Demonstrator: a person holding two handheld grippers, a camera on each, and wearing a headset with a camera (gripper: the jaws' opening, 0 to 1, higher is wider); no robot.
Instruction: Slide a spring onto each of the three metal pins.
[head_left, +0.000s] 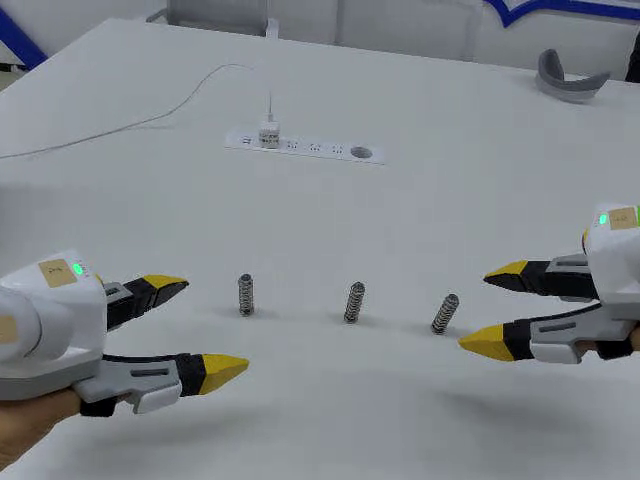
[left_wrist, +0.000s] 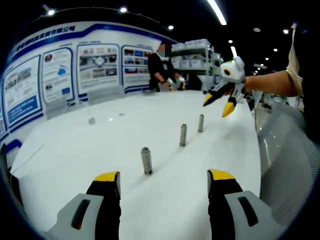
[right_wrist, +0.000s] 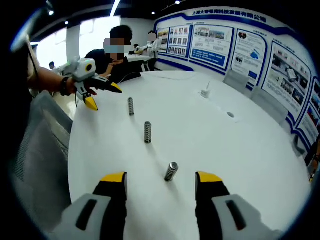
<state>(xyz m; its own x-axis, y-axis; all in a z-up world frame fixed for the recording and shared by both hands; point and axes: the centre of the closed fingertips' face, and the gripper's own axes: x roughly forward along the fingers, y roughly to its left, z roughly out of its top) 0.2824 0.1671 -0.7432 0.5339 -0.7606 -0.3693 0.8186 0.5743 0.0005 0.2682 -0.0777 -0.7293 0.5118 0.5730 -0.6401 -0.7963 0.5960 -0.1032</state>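
Springs stand in a row on the white table (head_left: 400, 200) in the head view: the left spring (head_left: 246, 295) and middle spring (head_left: 354, 302) are about upright, and the right spring (head_left: 445, 314) leans. The left gripper (head_left: 215, 325) hovers near the left spring with its jaws apart and empty. The right gripper (head_left: 475, 309) hangs just beside the leaning one, also spread and holding nothing. A power strip (head_left: 305, 146) lies well behind the row.

In the left gripper view, the gripper's own yellow tips (left_wrist: 164, 176) straddle open space. The left spring (left_wrist: 146, 160) stands ahead between them and is untouched. The other two recede toward the right gripper (left_wrist: 216, 108).

In the right gripper view, the open jaws (right_wrist: 161, 176) frame the right spring (right_wrist: 171, 171). It tilts, and a metal pin (right_wrist: 173, 165) shows at its top, so each spring appears to sit on its pin.

The main risk is probably the leaning right spring. The lower tip of the right gripper is close to it, and a careless sweep or a closing pinch could topple pin and spring together. The pins seem to be free-standing, so a nudge to the table, or a jaw brushing one, could knock it into its neighbour.
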